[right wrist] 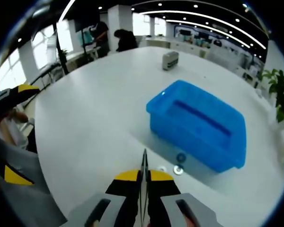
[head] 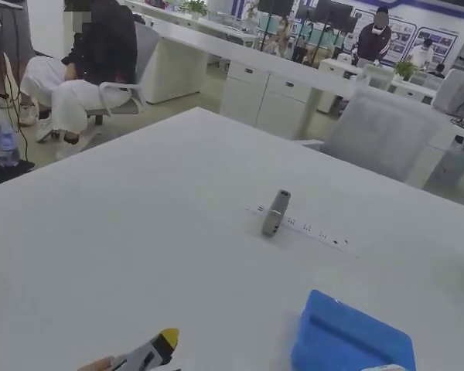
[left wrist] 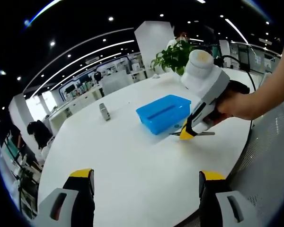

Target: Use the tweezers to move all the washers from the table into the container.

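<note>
The washers (right wrist: 178, 169) are lying on the white table (right wrist: 94, 123), just beside the near wall of the blue container (right wrist: 199, 123). They are showing as perhaps two or three small rings, too small to count with certainty. The tweezers (right wrist: 144, 163) are pointing toward them, with the tips near the rings. The right gripper (right wrist: 144, 176) is pressing its jaws together on the tweezers. In the left gripper view, a hand (left wrist: 241, 101) is holding that gripper above the table, beside the container. The left gripper (left wrist: 146, 175) is hanging over the table edge with its jaws wide apart, gripping nothing. A small grey device (right wrist: 170, 60) is sitting on the table well beyond the container.
</note>
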Demonstrator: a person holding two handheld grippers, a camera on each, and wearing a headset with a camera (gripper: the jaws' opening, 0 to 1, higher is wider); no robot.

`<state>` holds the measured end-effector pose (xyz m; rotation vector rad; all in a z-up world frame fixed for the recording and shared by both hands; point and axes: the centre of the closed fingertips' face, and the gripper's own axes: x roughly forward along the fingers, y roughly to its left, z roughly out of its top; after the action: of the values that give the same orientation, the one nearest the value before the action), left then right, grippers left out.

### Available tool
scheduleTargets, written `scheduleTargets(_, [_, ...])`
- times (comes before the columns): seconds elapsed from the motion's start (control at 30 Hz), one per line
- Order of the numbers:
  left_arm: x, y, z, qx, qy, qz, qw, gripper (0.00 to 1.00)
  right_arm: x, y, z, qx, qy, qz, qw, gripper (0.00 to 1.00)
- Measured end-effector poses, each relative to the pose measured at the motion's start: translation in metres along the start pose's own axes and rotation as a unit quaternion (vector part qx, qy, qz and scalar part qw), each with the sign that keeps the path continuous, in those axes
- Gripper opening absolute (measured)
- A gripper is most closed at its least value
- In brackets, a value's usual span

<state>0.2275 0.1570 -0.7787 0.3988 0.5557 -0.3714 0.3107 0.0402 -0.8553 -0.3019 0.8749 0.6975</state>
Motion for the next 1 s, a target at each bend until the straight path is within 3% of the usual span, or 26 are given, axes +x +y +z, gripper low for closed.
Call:
scheduleTargets(0.2, [0.0, 0.0, -0.002, -0.002, 0.006, -0.001, 1.0, 0.92, -0.014, 0.009, 0.011, 0.008, -0.022, 0.026, 0.9994, 0.02])
scheduleTargets(0.3, [0.001, -0.002, -0.004, -0.009, 0.014, -0.011, 0.9998, 0.89, -0.025, 0.02, 0.024, 0.024, -0.05, 0.056, 0.9969, 0.02])
scheduleTargets(0.37, [0.001, -0.005, -0.003, -0.015, 0.013, -0.019, 0.9996, 0.84, -0.034, 0.03, 0.036, 0.037, -0.074, 0.087, 0.9928, 0.02])
scheduleTargets(0.43, [0.001, -0.02, 0.004, -0.053, 0.004, -0.075, 0.9958, 0.81, -0.047, 0.043, 0.054, 0.05, -0.109, 0.119, 0.9856, 0.02])
scheduleTargets(0.5, [0.0, -0.033, 0.014, -0.098, -0.01, -0.125, 0.9873, 0.81, -0.057, 0.058, 0.071, 0.075, -0.144, 0.154, 0.9748, 0.02])
scheduleTargets(0.53, [0.002, -0.034, 0.014, -0.114, -0.003, -0.133, 0.9845, 0.8, -0.063, 0.064, 0.078, 0.084, -0.16, 0.165, 0.9696, 0.02])
scheduleTargets(0.57, [0.004, -0.034, 0.015, -0.134, 0.003, -0.146, 0.9802, 0.78, -0.07, 0.069, 0.088, 0.102, -0.181, 0.182, 0.9612, 0.02])
scheduleTargets(0.63, [0.007, -0.033, 0.025, -0.156, -0.011, -0.158, 0.9751, 0.72, -0.081, 0.077, 0.1, 0.132, -0.203, 0.208, 0.9478, 0.03])
scheduleTargets(0.7, [0.007, -0.033, 0.031, -0.156, -0.016, -0.165, 0.9738, 0.66, -0.087, 0.08, 0.107, 0.137, -0.22, 0.221, 0.9402, 0.03])
scheduleTargets(0.73, [0.008, -0.038, 0.034, -0.154, -0.015, -0.181, 0.9712, 0.61, -0.091, 0.083, 0.111, 0.14, -0.23, 0.234, 0.9342, 0.03])
scheduleTargets(0.77, [0.012, -0.042, 0.033, -0.155, -0.013, -0.197, 0.968, 0.57, -0.094, 0.087, 0.113, 0.144, -0.235, 0.248, 0.9287, 0.03])
scheduleTargets(0.8, [0.013, -0.051, 0.035, -0.161, -0.011, -0.226, 0.9606, 0.52, -0.097, 0.092, 0.116, 0.154, -0.238, 0.27, 0.9203, 0.03])
scheduleTargets(0.83, [0.013, -0.057, 0.038, -0.175, -0.014, -0.245, 0.9535, 0.46, -0.098, 0.095, 0.116, 0.158, -0.239, 0.279, 0.9167, 0.03])
scheduleTargets(0.87, [0.012, -0.064, 0.043, -0.193, -0.022, -0.273, 0.9423, 0.42, -0.097, 0.095, 0.115, 0.149, -0.235, 0.279, 0.919, 0.03])
scheduleTargets(0.9, [0.009, -0.069, 0.046, -0.199, -0.027, -0.293, 0.9346, 0.39, -0.097, 0.095, 0.116, 0.141, -0.24, 0.279, 0.919, 0.03])
scheduleTargets(0.97, [0.003, -0.079, 0.054, -0.217, -0.042, -0.331, 0.9171, 0.37, -0.1, 0.098, 0.116, 0.133, -0.244, 0.288, 0.9165, 0.02])
scheduleTargets(1.0, [0.0, -0.082, 0.057, -0.224, -0.05, -0.345, 0.9102, 0.36, -0.101, 0.1, 0.116, 0.132, -0.244, 0.294, 0.9148, 0.02])
